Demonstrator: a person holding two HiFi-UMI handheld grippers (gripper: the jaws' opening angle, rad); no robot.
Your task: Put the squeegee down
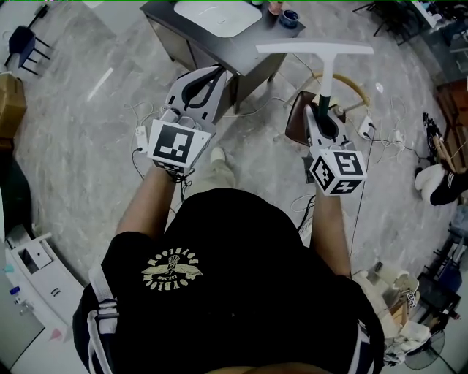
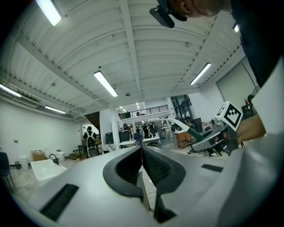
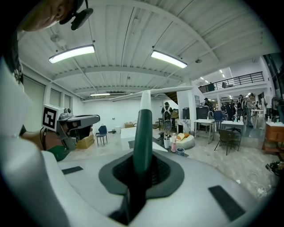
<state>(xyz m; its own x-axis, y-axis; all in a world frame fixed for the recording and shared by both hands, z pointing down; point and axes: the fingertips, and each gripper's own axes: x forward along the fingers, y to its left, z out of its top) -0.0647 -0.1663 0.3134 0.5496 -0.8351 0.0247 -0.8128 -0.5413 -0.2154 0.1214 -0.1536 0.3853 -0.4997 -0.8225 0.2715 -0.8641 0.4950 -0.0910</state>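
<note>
Right gripper (image 3: 141,160) tight round squeegee (image 3: 143,126), handle's base hidden

Ceiling tube lights (image 2: 105,83) lit the hall brightly and evenly — shadows were soft. The floor (image 1: 73,146) carried a streak of glare. Every view bowed at its edges; both gripper views had black corners and a blurred near foreground.

Big open workshop. Grey marbled floor (image 1: 80,139), cables (image 1: 384,139) strewn on it. Dark table (image 1: 227,47) w/ white basin (image 1: 217,14) on top; blue chair (image 1: 25,44) off to one side. White ribbed ceiling (image 2: 146,57), strip lights (image 3: 167,58) on. White walls (image 2: 35,133), railed mezzanine (image 3: 248,80) at back, desks (image 3: 208,122) below.
</note>
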